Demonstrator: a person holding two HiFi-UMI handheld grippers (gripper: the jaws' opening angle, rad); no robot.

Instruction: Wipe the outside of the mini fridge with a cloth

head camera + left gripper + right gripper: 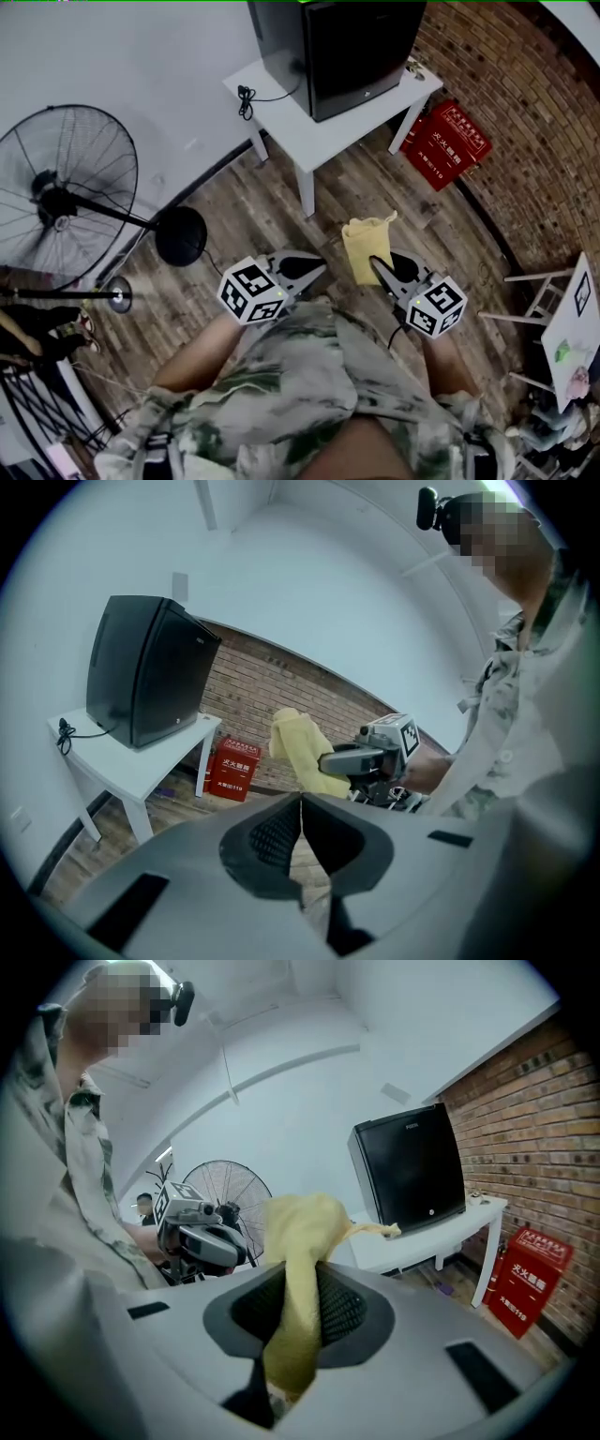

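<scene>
Head view, lower middle: the left tool is pressed together on nothing, while the right tool pinches a yellow cloth by one bunched fold. Farther up the frame, well apart, the mini fridge stands on a white worktop. Such a narrow pinch may let the cloth drag free once it rubs against the fridge.
</scene>
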